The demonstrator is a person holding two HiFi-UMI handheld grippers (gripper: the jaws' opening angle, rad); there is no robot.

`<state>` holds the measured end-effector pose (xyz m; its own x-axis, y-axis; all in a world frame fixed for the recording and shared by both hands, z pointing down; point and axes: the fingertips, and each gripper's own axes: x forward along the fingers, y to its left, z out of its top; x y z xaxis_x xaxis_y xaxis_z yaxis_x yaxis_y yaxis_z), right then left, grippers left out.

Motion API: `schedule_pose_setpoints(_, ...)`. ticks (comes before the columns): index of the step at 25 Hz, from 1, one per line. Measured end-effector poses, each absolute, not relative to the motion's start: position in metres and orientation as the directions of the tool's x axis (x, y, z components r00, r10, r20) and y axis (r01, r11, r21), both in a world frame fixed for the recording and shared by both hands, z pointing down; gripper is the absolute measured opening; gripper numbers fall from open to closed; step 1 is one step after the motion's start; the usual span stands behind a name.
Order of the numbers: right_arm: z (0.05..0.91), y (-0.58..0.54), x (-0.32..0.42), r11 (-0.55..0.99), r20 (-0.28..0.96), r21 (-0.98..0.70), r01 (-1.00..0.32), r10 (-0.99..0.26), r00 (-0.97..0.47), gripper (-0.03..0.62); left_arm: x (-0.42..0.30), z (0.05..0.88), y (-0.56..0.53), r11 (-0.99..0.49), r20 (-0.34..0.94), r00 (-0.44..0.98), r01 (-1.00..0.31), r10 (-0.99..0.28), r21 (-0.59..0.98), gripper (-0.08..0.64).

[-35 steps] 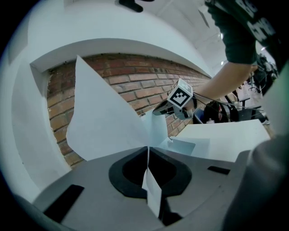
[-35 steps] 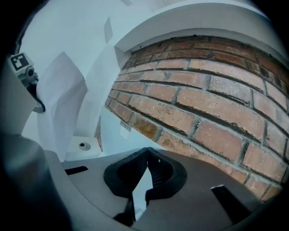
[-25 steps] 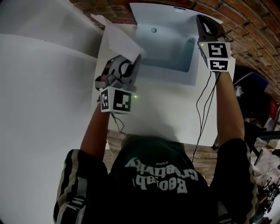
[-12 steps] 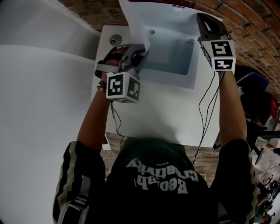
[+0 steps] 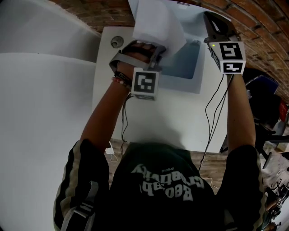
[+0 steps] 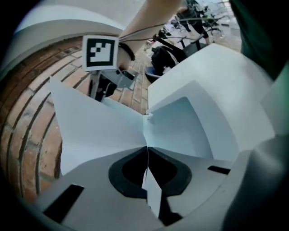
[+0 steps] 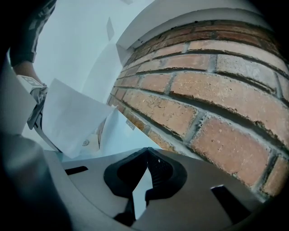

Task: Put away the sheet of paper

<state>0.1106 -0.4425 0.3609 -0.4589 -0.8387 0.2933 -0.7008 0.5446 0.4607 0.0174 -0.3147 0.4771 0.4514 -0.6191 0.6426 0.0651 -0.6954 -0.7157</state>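
My left gripper (image 5: 159, 50) is shut on a white sheet of paper (image 5: 156, 25), which stands up over the open white document case (image 5: 183, 65) on the table. In the left gripper view the paper (image 6: 95, 131) is pinched edge-on in the left gripper (image 6: 146, 150), with the case's pale blue inside (image 6: 180, 126) just beyond. My right gripper (image 5: 211, 23) is shut on the case's raised flap (image 5: 192, 10) at the right rear corner. In the right gripper view a thin white edge sits between the closed jaws of the right gripper (image 7: 146, 155), and the paper (image 7: 72, 117) shows to the left.
The case lies at the back of a white table (image 5: 149, 117) against a brick wall (image 7: 203, 90). A small round fitting (image 5: 117, 41) sits near the table's back left corner. Cables (image 5: 212, 108) hang off the right side. A large white surface (image 5: 40, 113) lies to the left.
My left gripper has carried the paper right and toward the wall, from beside the case to over its opening. The right gripper has stayed on the flap.
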Motion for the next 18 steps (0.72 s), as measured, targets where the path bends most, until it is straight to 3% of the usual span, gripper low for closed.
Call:
schedule_pose_setpoints(4,0.362,-0.443,0.111,0.552,0.294,0.465,-0.692,-0.834,-0.467,-0.006,0.038,0.505,-0.306,-0.734,0.711,0.461,0.169,-0.531,-0.658,0.002)
schedule_pose_setpoints(9,0.36,-0.442,0.111,0.571,0.298,0.475,-0.669,-0.82,-0.488,-0.006,0.046,0.531,-0.305,-0.778,0.762,0.457,0.208,-0.459,-0.593,0.006)
schedule_pose_setpoints(13,0.357,-0.442,0.111,0.584,0.299,0.479,-0.655,-0.81,-0.504,-0.006,0.047,0.556,-0.302,-0.823,0.826,0.407,0.248,-0.39,-0.511,0.115)
schedule_pose_setpoints(18,0.355,-0.442,0.111,0.59,0.302,0.481,-0.648,-0.806,-0.51,-0.006,0.043,0.576,-0.298,-0.862,0.872,0.354,0.256,-0.337,-0.437,0.177)
